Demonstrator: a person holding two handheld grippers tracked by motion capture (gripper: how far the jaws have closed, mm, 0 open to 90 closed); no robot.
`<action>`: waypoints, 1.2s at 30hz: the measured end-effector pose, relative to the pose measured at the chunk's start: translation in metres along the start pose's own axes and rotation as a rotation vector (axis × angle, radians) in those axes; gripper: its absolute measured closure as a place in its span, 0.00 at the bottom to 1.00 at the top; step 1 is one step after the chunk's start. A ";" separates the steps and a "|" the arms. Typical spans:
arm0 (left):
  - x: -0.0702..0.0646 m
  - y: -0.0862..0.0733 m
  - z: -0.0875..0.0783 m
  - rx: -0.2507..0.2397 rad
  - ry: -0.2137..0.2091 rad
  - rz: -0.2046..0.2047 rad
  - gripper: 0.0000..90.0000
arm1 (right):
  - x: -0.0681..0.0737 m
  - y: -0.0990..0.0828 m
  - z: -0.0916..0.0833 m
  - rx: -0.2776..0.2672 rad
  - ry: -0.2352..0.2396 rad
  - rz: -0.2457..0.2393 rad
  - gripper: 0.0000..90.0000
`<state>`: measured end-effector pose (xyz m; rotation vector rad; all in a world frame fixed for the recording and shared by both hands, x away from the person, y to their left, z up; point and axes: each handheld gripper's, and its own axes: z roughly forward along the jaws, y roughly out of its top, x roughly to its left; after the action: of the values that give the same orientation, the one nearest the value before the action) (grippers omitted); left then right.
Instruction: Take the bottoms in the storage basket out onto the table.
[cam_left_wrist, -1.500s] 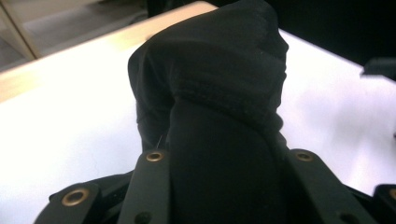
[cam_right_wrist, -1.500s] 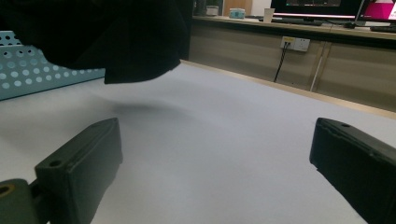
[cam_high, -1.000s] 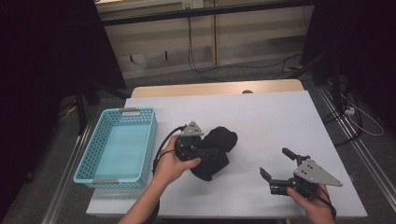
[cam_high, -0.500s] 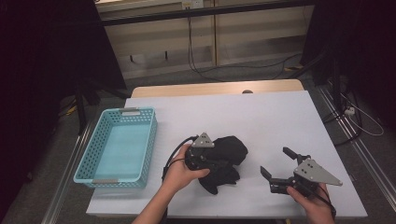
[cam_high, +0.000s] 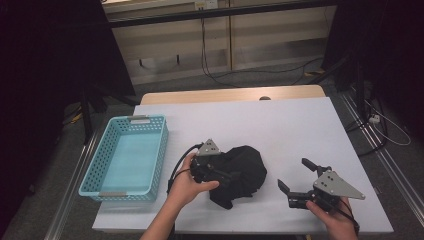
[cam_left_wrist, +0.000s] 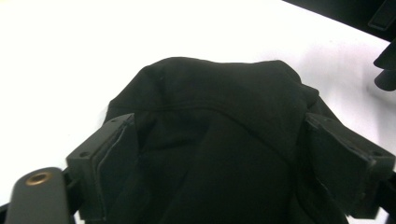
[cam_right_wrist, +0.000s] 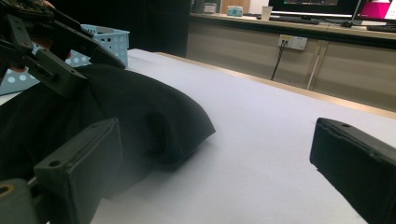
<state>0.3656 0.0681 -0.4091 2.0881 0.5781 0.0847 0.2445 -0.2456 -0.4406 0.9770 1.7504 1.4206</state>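
Two grippers, one in each of the person's hands, over a white table (cam_high: 280, 125). Left gripper (cam_high: 227, 176): its jaws have just been opening and now stand wide, one at each side of a crumpled black garment (cam_high: 241, 172); in the left gripper view the cloth (cam_left_wrist: 219, 135) bulges up between the pads, which flank it without visibly pinching (whether they brush the fabric cannot be told). Right gripper (cam_high: 300, 184): jaws spread wide, nothing between them, held low near the table's front edge and apart from the garment; the right gripper view looks between its two black jaws at bare tabletop.

Garment: lies on the table at mid-front, between the two grippers, heaped rather than flat.

Turquoise basket (cam_high: 125, 155): perforated, at the table's left side, well apart from the cloth.

Writing: none readable; the basket carries small grey tabs at both ends, blank at this size.

View differences: the right gripper view adds the garment (cam_right_wrist: 140, 112) from the side, the left gripper (cam_right_wrist: 51, 51) above it, a corner of the basket (cam_right_wrist: 112, 39), and a wall socket (cam_right_wrist: 292, 43) behind.
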 end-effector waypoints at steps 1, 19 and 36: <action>0.001 0.000 -0.001 0.001 0.001 -0.007 0.12 | 0.000 0.000 0.000 0.001 0.004 0.000 0.02; 0.013 -0.004 -0.019 -0.019 0.012 -0.069 0.04 | 0.008 0.000 0.005 0.047 0.042 -0.024 0.00; 0.018 -0.009 -0.028 -0.026 0.050 -0.062 0.04 | 0.014 0.001 0.014 0.088 0.065 -0.010 0.00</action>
<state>0.3707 0.1021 -0.4034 2.0460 0.6684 0.1082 0.2495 -0.2266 -0.4429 0.9763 1.8767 1.3926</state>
